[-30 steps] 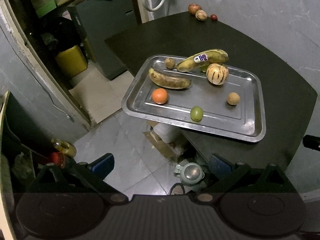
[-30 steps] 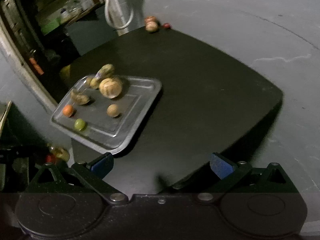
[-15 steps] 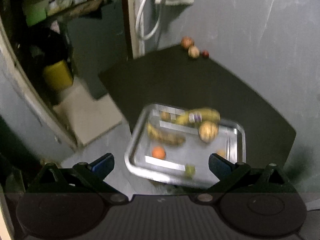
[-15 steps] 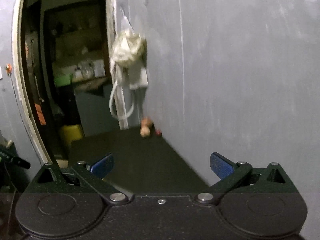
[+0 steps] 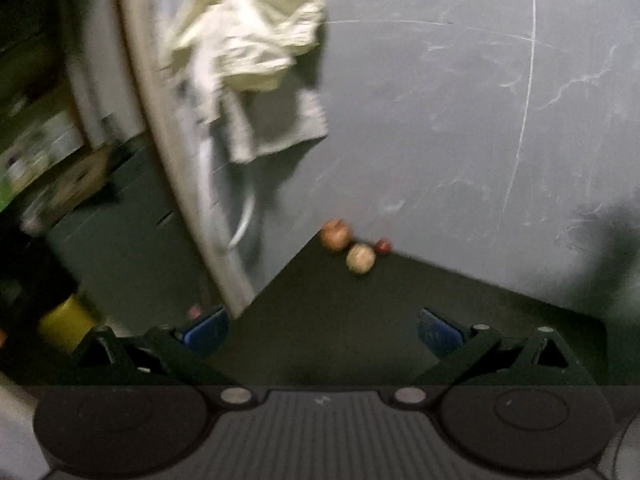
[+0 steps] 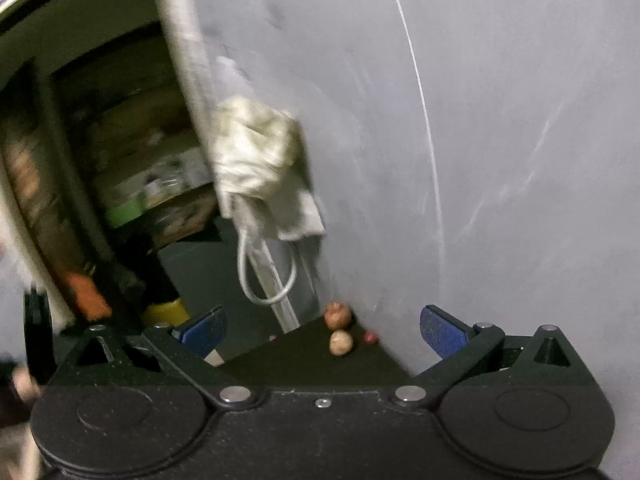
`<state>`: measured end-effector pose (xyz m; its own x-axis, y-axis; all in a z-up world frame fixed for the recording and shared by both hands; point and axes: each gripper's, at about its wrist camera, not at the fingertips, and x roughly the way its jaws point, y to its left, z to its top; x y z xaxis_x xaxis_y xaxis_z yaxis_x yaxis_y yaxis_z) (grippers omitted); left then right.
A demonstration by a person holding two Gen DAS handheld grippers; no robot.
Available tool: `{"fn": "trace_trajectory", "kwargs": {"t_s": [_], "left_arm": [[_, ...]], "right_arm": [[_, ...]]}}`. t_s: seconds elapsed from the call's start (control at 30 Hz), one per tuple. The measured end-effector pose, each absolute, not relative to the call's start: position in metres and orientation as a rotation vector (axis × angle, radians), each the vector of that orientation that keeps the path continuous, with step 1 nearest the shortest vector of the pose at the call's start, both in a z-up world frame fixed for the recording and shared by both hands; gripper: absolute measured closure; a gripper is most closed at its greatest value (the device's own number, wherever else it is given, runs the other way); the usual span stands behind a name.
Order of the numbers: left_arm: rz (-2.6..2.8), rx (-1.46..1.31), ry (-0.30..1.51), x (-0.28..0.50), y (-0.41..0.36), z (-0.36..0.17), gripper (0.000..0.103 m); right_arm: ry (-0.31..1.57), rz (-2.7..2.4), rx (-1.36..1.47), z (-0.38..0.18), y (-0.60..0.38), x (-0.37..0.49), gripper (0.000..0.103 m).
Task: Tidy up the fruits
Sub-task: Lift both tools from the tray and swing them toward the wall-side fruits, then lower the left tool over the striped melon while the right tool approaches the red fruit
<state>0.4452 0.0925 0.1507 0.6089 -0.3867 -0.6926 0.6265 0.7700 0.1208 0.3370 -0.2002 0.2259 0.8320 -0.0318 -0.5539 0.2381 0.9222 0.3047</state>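
The left gripper [image 5: 320,330] hangs wide open over a dark table [image 5: 400,312]; three fruits [image 5: 360,258] sit at its far corner, against the grey wall [image 5: 440,120].

Ahead of you a crumpled pale cloth [image 5: 244,36] hangs on the grey wall [image 5: 440,120], with a white cord [image 6: 266,276] looping below it. To the left, past the door frame [image 5: 160,140], you see blurred shelves [image 6: 160,184] and a yellow container [image 5: 66,322].
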Motion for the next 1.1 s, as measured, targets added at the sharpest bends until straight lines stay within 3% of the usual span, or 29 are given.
{"fn": "trace_trajectory", "kwargs": {"t_s": [0.3,0.57,0.77,0.97,1.1], "left_arm": [[-0.887,0.533,0.583,0.582,0.033,0.019,0.001],[-1.041,0.595,0.489,0.617,-0.007,-0.070,0.001],[-1.078,0.582,0.506,0.641,-0.035,-0.111,0.006],[-1.099,0.563,0.530,0.669,-0.052,-0.132,0.015],[-1.114,0.528,0.554,0.681,-0.058,-0.140,0.023]], "right_arm": [[0.675,-0.407,0.628,0.063,-0.203,0.477,0.003],[0.696,-0.504,0.861,-0.055,-0.230,0.538,0.019],[0.693,-0.527,0.937,-0.096,-0.243,0.569,0.027],[0.693,-0.537,0.944,-0.113,-0.251,0.590,0.040],[0.694,-0.539,0.958,-0.121,-0.253,0.601,0.043]]}}
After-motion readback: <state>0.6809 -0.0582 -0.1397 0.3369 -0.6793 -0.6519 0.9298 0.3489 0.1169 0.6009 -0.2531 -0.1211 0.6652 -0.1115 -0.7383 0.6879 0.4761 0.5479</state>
